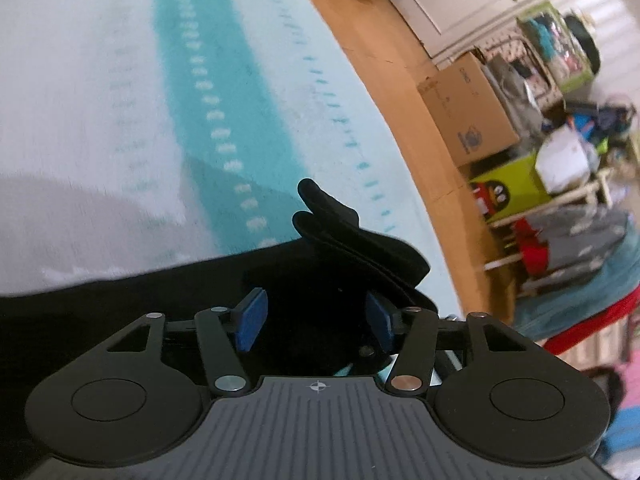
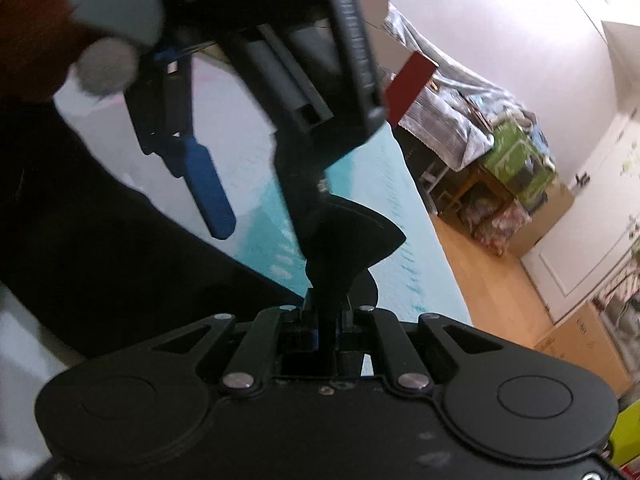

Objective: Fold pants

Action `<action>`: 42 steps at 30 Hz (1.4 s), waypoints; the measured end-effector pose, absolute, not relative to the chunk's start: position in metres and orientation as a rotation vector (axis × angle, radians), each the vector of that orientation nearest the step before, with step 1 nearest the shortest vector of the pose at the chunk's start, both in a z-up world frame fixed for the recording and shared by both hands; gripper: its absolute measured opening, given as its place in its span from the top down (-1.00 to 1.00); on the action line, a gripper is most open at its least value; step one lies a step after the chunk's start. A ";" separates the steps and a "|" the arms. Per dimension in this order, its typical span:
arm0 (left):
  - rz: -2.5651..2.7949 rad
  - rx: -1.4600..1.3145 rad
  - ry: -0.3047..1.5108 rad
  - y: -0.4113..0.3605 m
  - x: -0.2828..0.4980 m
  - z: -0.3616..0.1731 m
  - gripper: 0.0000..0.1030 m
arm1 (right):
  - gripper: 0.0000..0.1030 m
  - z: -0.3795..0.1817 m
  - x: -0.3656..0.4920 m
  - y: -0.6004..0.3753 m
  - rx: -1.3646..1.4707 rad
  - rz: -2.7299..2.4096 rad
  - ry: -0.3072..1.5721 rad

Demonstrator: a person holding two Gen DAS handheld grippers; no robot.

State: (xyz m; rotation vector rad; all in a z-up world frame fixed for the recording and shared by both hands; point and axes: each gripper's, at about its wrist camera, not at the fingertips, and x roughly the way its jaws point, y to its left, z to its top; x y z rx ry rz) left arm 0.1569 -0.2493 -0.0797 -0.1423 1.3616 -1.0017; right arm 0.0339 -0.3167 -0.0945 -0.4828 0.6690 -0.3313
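Note:
The black pants (image 1: 120, 304) lie on a white and teal blanket (image 1: 100, 80). In the left wrist view my left gripper (image 1: 314, 316) is open, its blue pads (image 1: 252, 320) either side of a bunched black waistband fold (image 1: 352, 236). In the right wrist view my right gripper (image 2: 326, 316) is shut on a black edge of the pants (image 2: 344, 248), lifted off the blanket (image 2: 380, 184). The left gripper (image 2: 256, 204) shows above it, with one blue pad (image 2: 208, 192) visible and its jaws apart. More black cloth (image 2: 100, 240) spreads to the left.
The bed's edge runs along a wooden floor (image 1: 400, 92). Cardboard boxes (image 1: 468, 112), a green box (image 1: 508, 188) and piled clothes stand to the right. A white door (image 2: 592, 216) and more clutter (image 2: 504, 168) show in the right wrist view.

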 end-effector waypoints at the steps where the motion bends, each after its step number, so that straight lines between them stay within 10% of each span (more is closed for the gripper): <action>1: -0.999 -0.162 1.364 -0.248 0.160 -0.080 -0.03 | 0.84 -0.095 0.035 -0.316 -0.495 -0.330 0.672; 24: -0.844 -0.169 1.500 -0.238 0.165 -0.117 -0.32 | 0.84 -0.107 0.008 -0.288 -0.618 -0.224 0.671; 26: -0.839 -0.188 1.533 -0.237 0.163 -0.123 -0.28 | 0.84 -0.106 0.006 -0.282 -0.626 -0.205 0.663; 29: -0.823 -0.194 1.481 -0.228 0.158 -0.117 0.48 | 0.84 -0.103 0.001 -0.269 -0.644 -0.182 0.648; 42: -0.762 0.069 1.283 -0.185 0.143 -0.066 0.71 | 0.84 -0.089 -0.012 -0.217 -0.596 -0.074 0.573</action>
